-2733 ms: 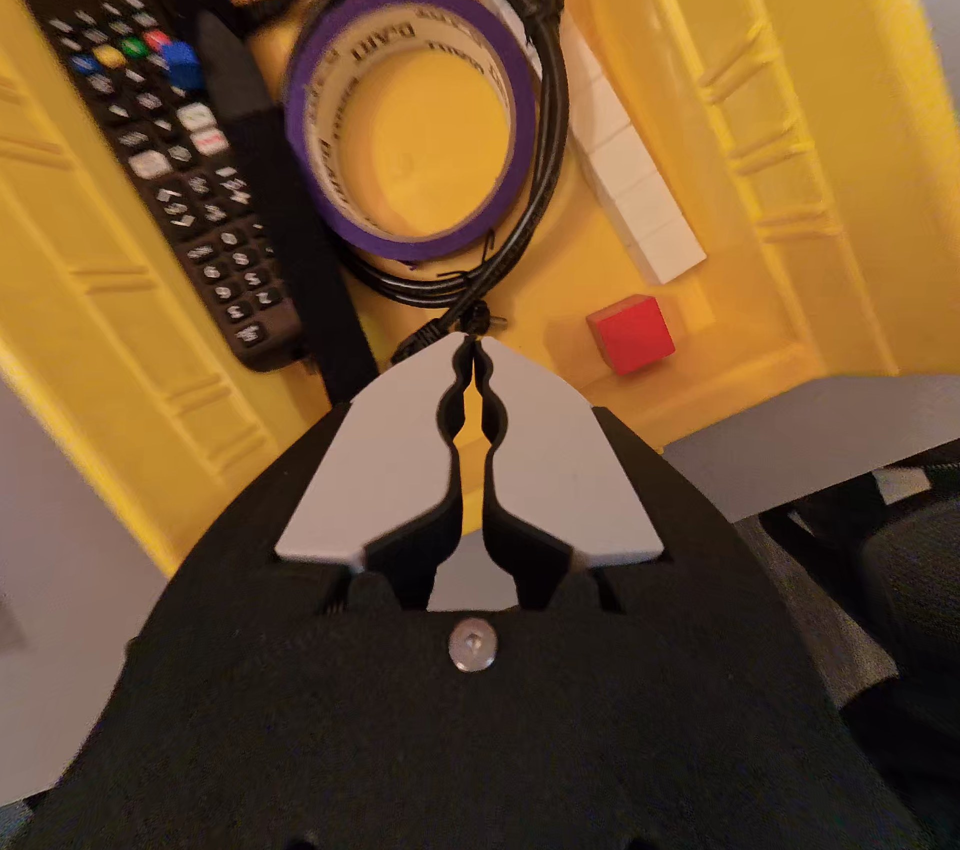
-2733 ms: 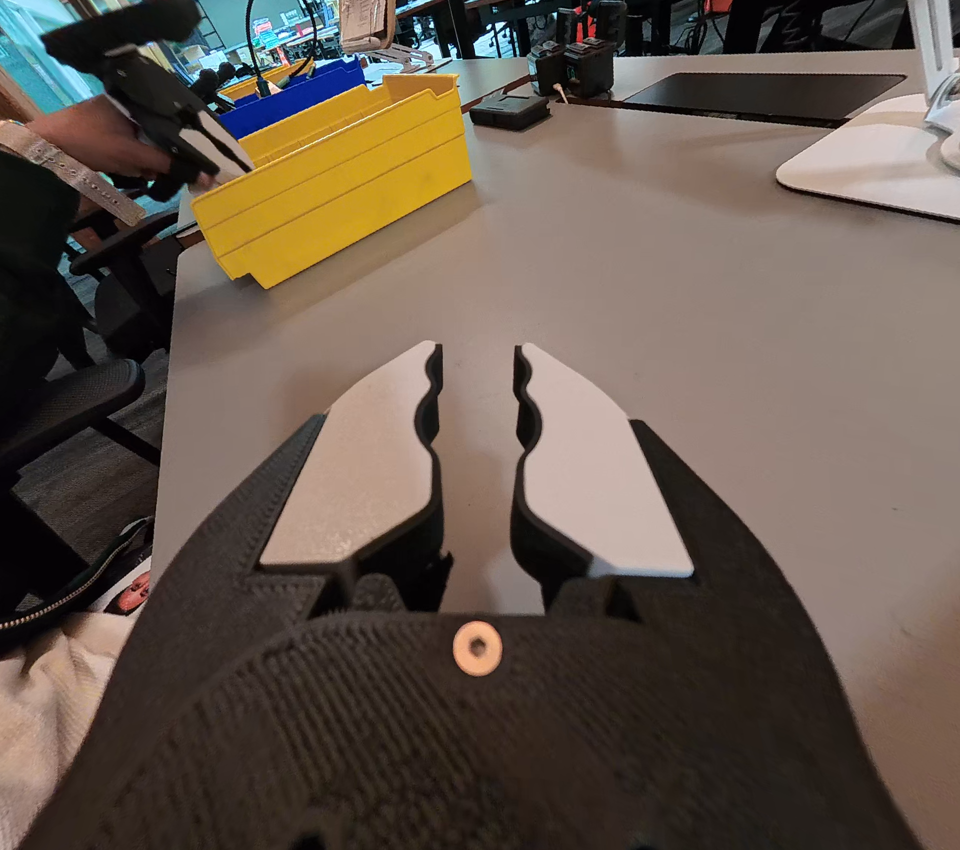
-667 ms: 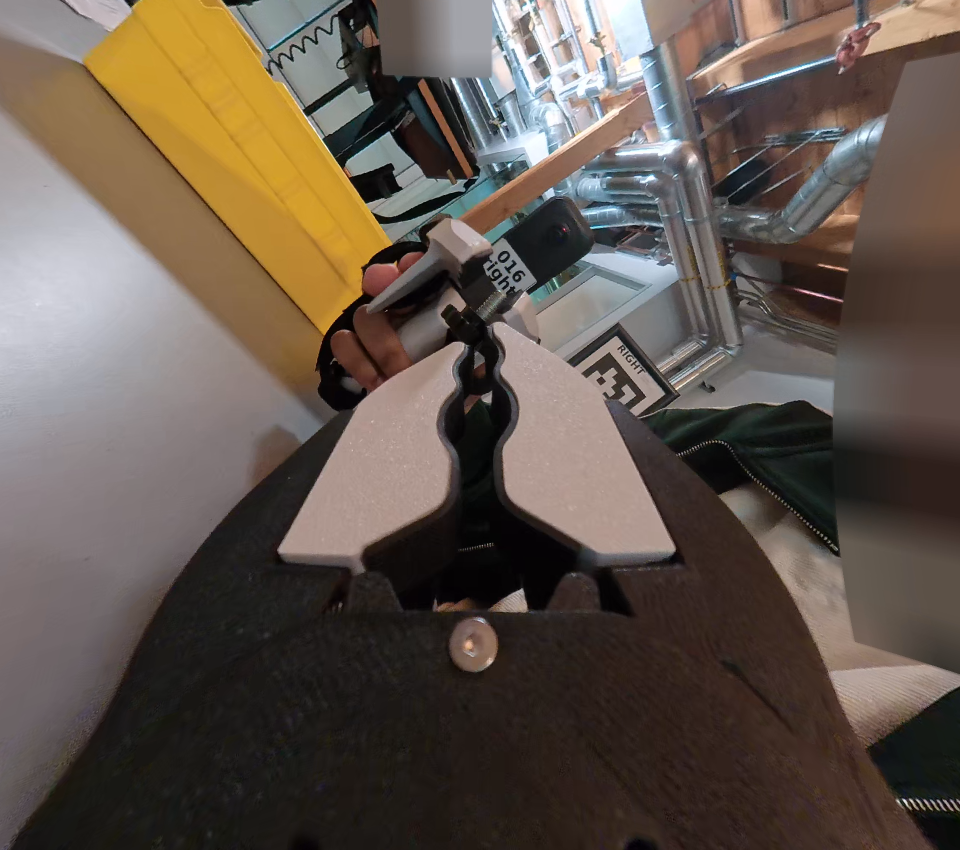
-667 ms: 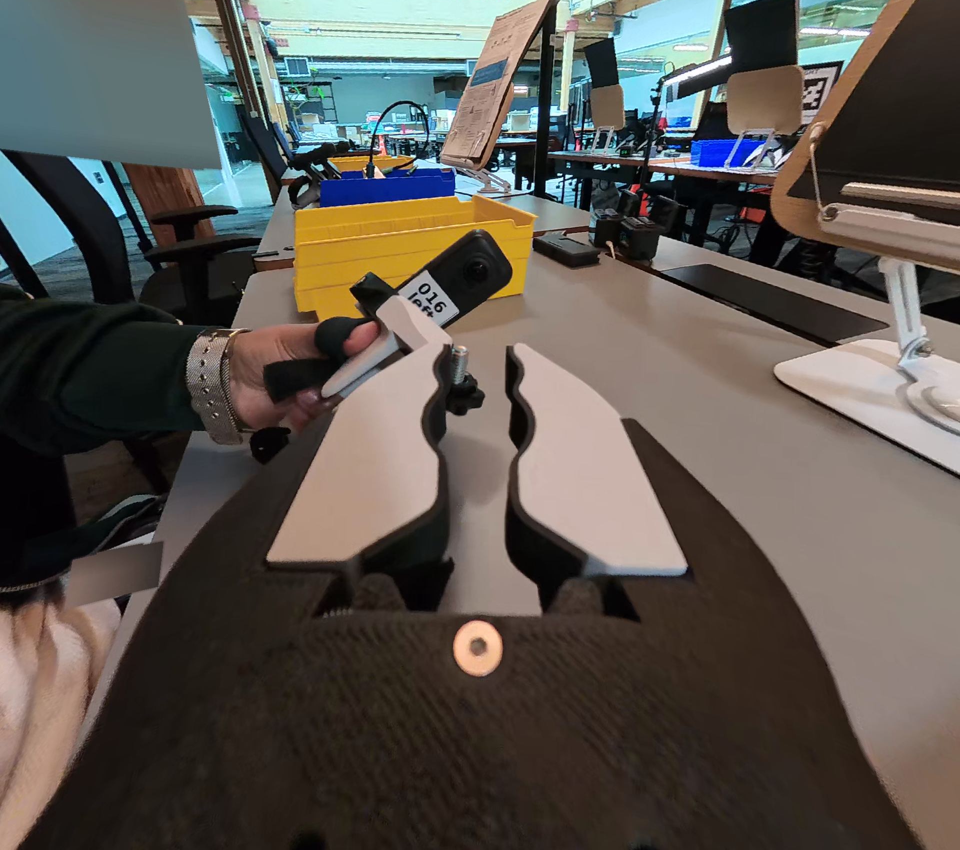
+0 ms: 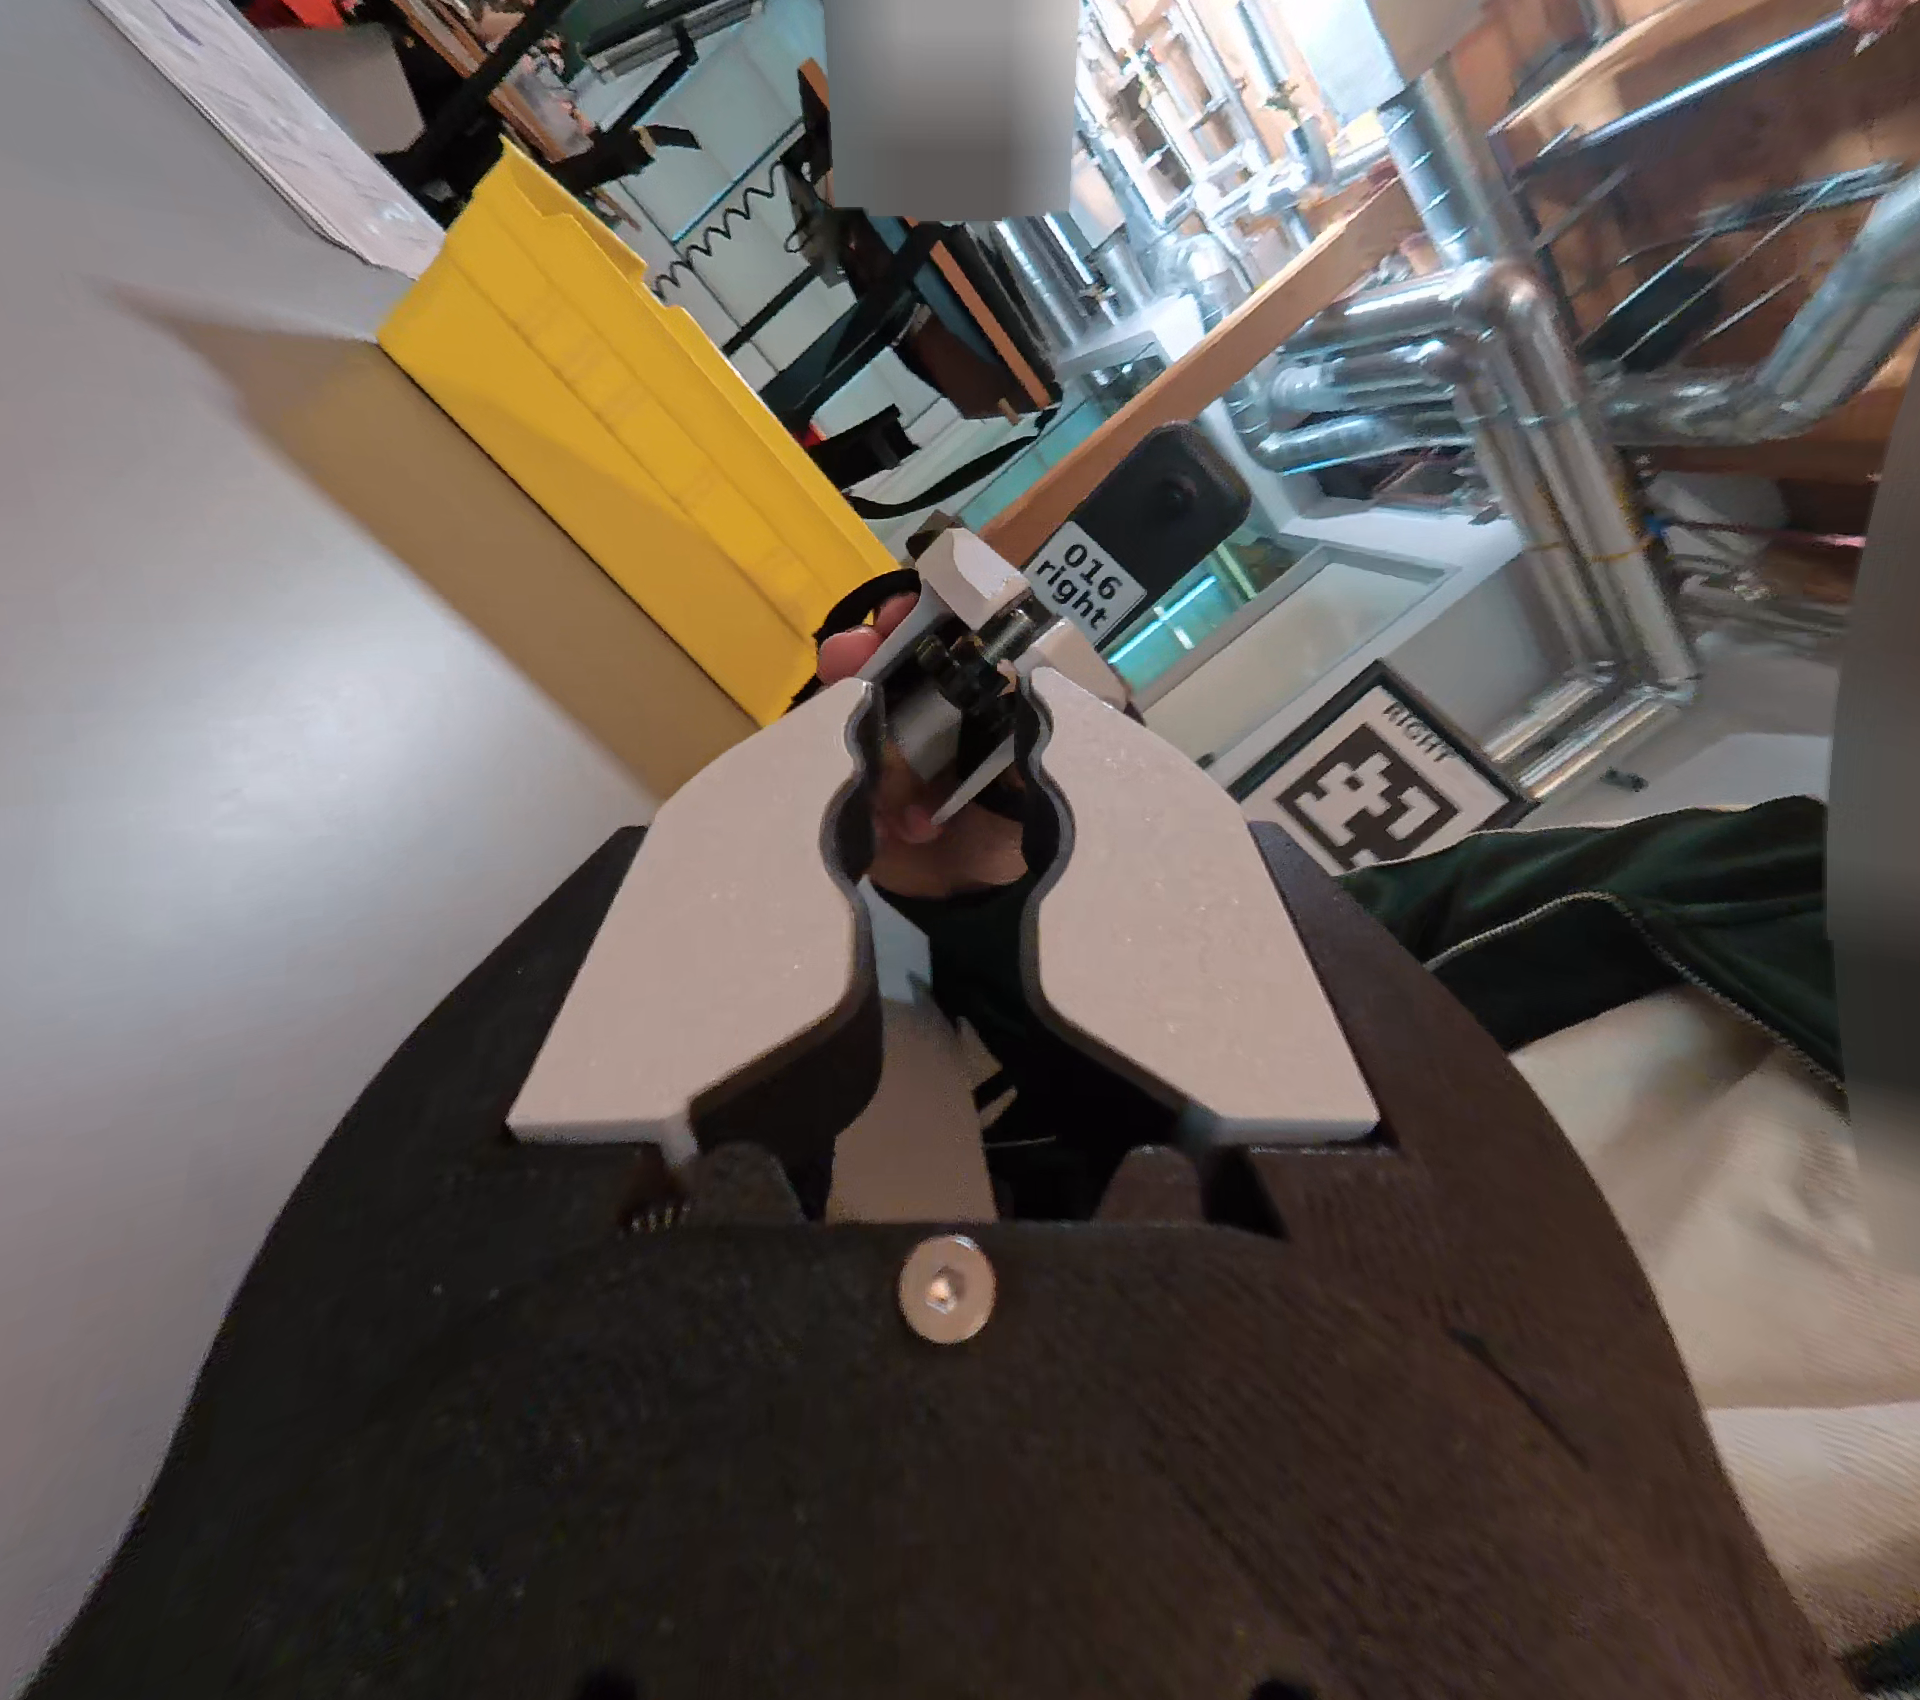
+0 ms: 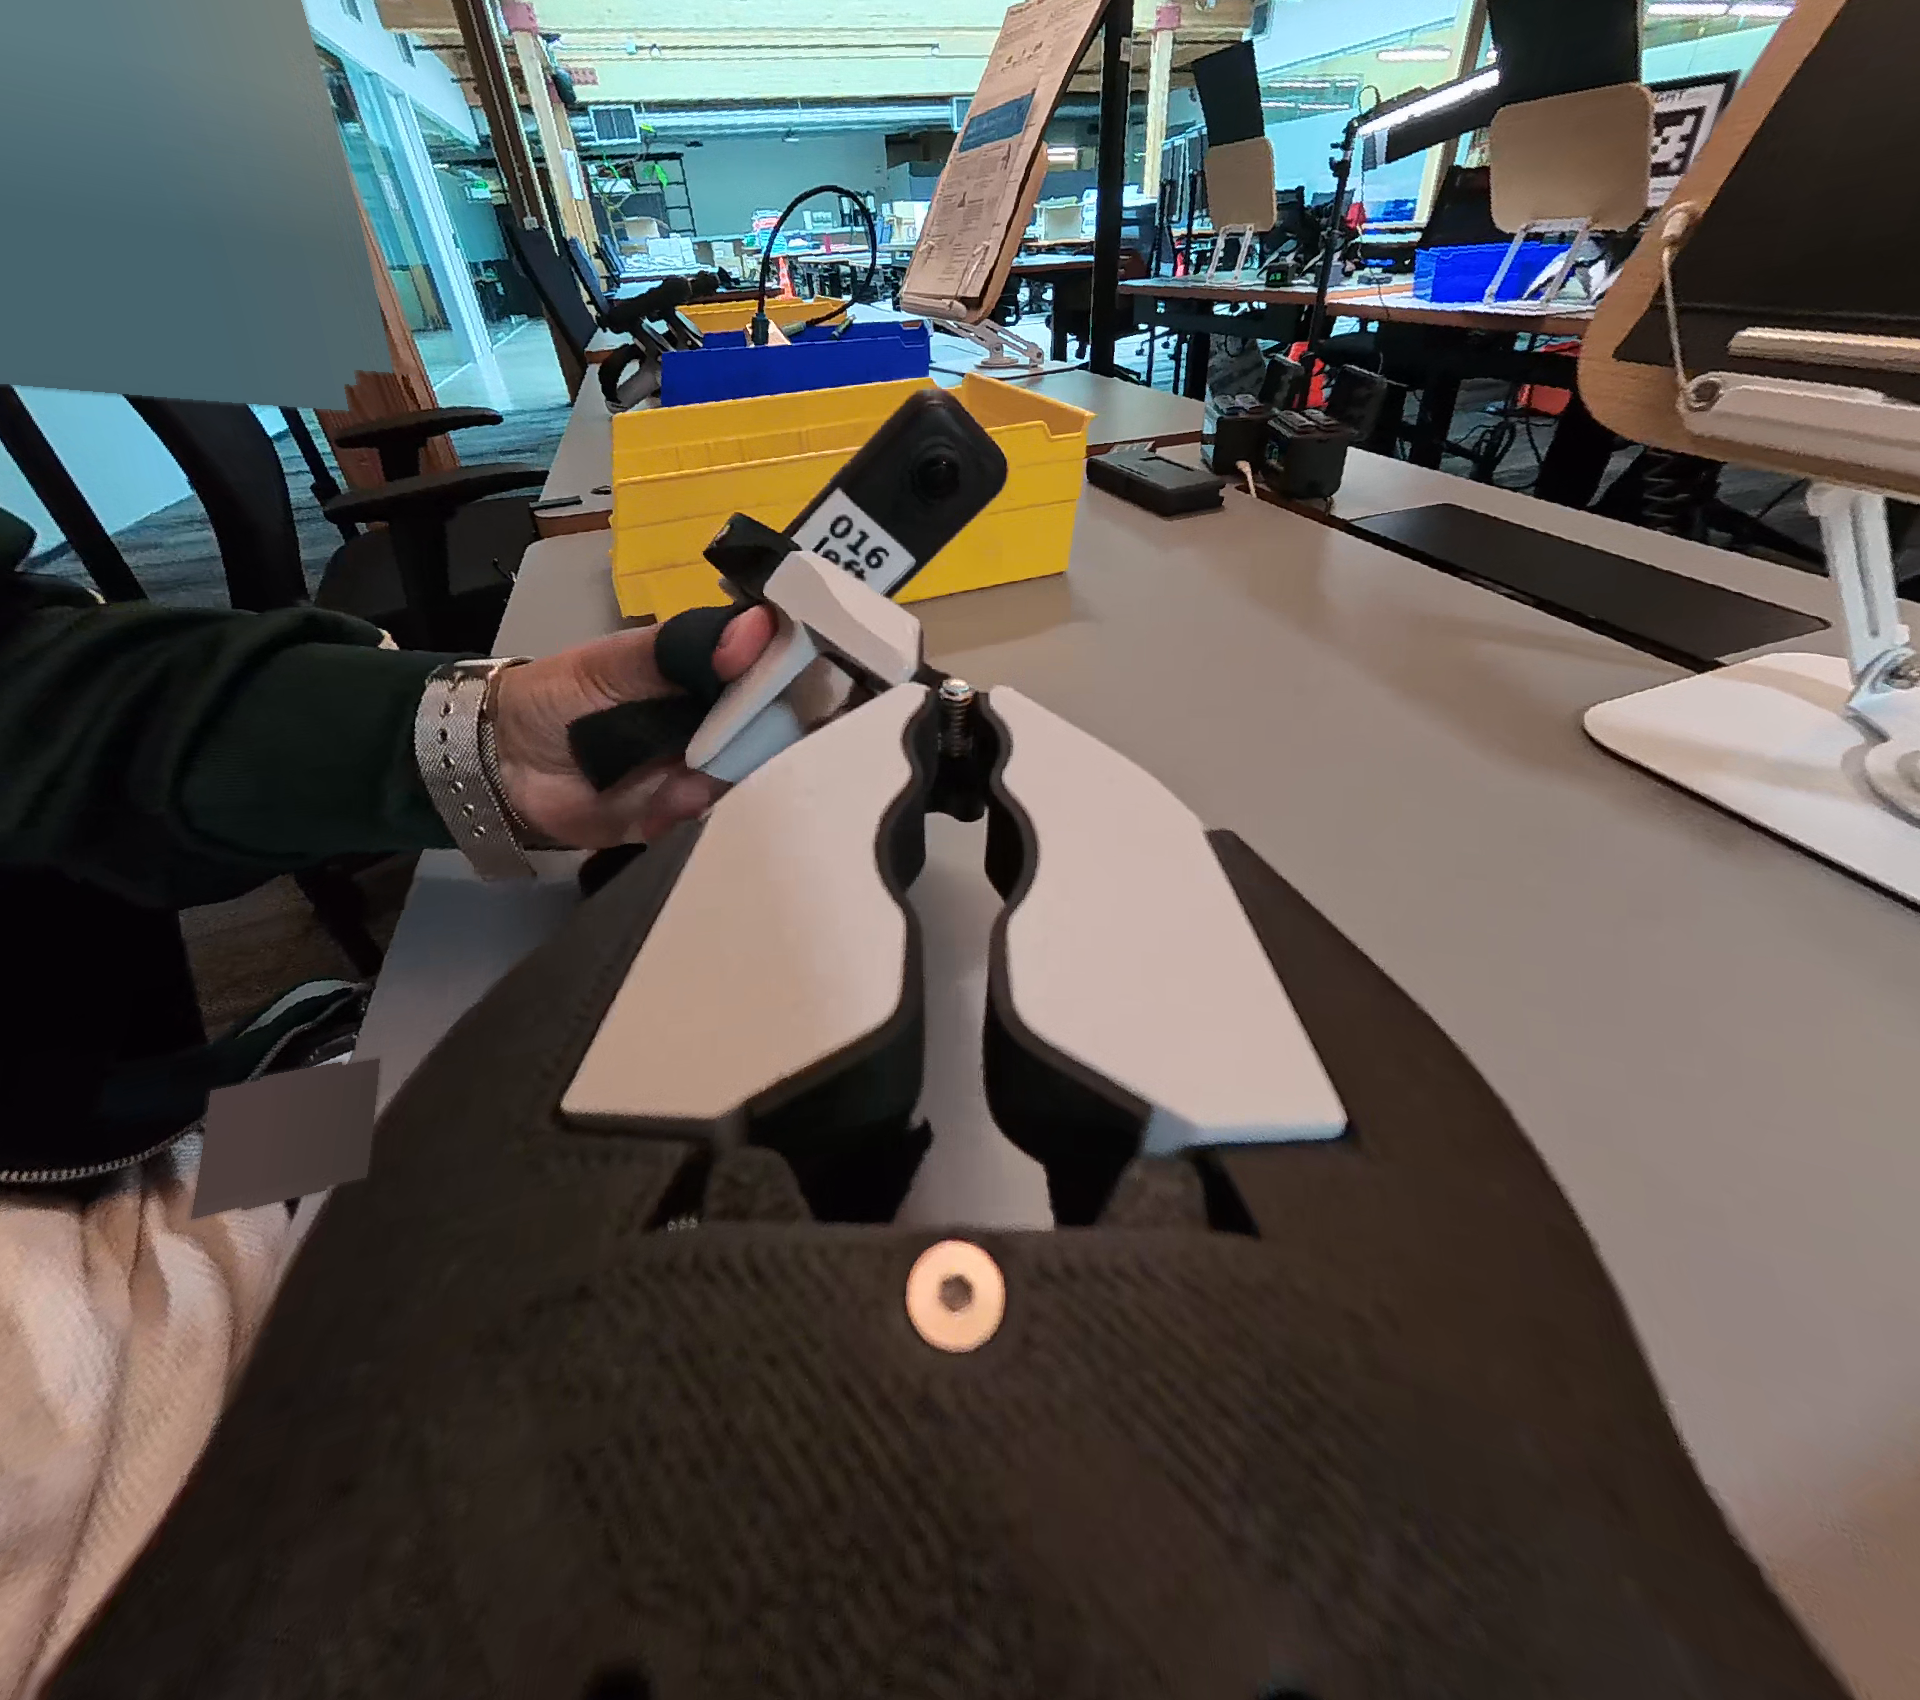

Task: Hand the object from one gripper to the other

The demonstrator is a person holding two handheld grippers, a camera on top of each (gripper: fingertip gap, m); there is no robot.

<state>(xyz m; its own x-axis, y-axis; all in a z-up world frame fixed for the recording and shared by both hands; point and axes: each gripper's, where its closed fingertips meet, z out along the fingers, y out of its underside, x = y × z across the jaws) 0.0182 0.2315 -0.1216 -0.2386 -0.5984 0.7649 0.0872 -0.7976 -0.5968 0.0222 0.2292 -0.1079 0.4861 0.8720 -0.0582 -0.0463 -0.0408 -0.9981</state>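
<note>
Meeting above the near edge of the grey bench (image 6: 1351,819), the two grippers face each other tip to tip. The right gripper (image 6: 954,720) has its jaws closed onto a small black knob with a silver threaded stud (image 6: 957,751), held right at its fingertips, the stud pointing up and the black part below it. In the left wrist view the same knob (image 5: 982,658) sits just beyond the left gripper (image 5: 948,694), whose jaws stand clearly parted with nothing between them; the tips flank the knob, and whether either still touches it cannot be told.

The left gripper (image 6: 821,642) shows in the right wrist view too, held by a hand (image 6: 613,736) in a dark green sleeve with a metal watchband, a black camera mounted on top.

A yellow bin (image 6: 831,497) stands at the far left corner of the bench, well apart from the handover, with a blue bin (image 6: 790,372) behind it. Between the grippers and the yellow bin the bench top is bare. To the right a white stand base (image 6: 1745,746) sits at the right edge, and a black mat (image 6: 1579,570) lies farther back. The bench's left edge drops off beside a black office chair (image 6: 416,507).
</note>
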